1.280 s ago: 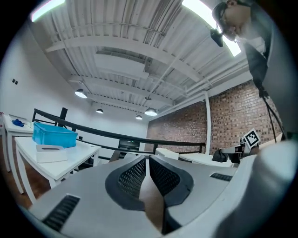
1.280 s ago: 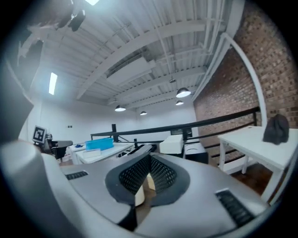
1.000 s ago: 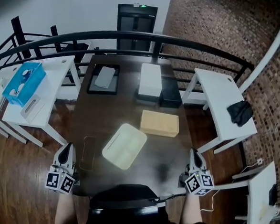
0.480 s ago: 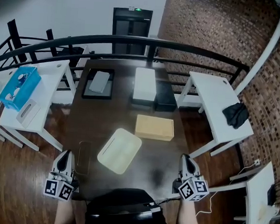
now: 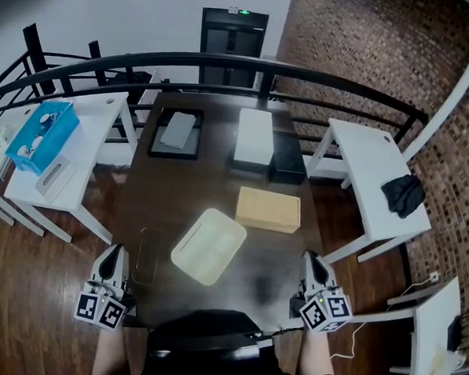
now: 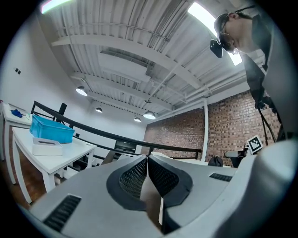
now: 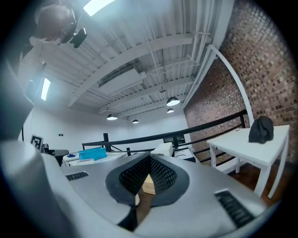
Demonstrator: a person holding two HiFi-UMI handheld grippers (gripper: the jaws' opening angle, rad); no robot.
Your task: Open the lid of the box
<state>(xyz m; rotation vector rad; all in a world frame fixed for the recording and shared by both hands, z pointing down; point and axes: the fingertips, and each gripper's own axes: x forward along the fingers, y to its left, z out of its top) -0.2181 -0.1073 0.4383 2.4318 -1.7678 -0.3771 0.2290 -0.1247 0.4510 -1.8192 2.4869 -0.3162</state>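
- I'm looking into a loft-style workroom, more test lab than home: brick wall [image 5: 364, 47], bare ceiling with hanging lamps [image 6: 150, 115].
- A black railing [image 5: 227, 62] rings a dark table [image 5: 210, 189]; plain white tables [image 5: 375, 176] stand on wood floor [image 5: 19, 288].

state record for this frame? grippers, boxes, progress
left gripper: jaws shut, empty, at near table edge
right gripper: jaws shut, empty, at near table edge
tan box: mid table, looks closed, untouched
cream box: left of tan box, nearer the person, looks closed, untouched
progress: no lid opened yet
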